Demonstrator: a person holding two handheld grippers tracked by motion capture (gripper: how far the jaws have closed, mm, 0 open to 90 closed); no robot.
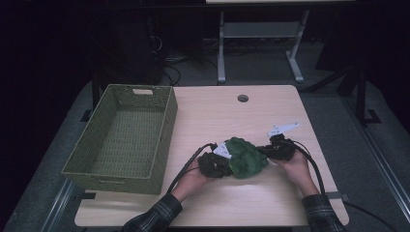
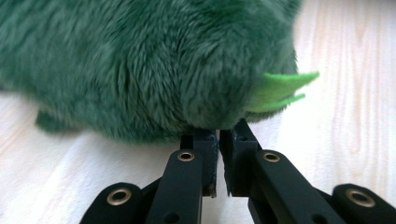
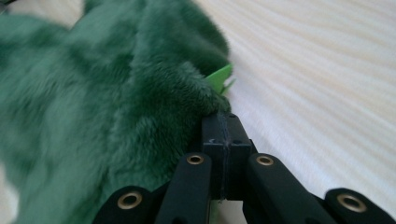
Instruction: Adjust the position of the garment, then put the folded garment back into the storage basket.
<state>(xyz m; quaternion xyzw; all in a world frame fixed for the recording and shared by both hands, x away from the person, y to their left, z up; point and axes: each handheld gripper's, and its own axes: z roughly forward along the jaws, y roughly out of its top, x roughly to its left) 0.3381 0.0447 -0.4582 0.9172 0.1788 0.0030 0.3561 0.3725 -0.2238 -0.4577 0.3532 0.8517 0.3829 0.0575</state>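
A green plush toy (image 1: 246, 157) lies on the wooden table (image 1: 217, 116) between my two grippers. My left gripper (image 1: 226, 162) meets its left side. In the left gripper view the jaws (image 2: 218, 133) stand almost together, their tips buried in the fur (image 2: 140, 60) beside a light green felt claw (image 2: 280, 88). My right gripper (image 1: 265, 152) meets the toy's right side. Its jaws (image 3: 222, 116) are pressed fully together, their tips against a furry limb (image 3: 177, 98) near another felt claw (image 3: 219, 77). Whether fur is pinched there is hidden.
An empty green woven basket (image 1: 167, 125) stands on the table's left part. A round cable hole (image 1: 242, 98) sits near the far edge. Black cables trail from both grippers towards the person. Desk legs and wires stand on the floor beyond.
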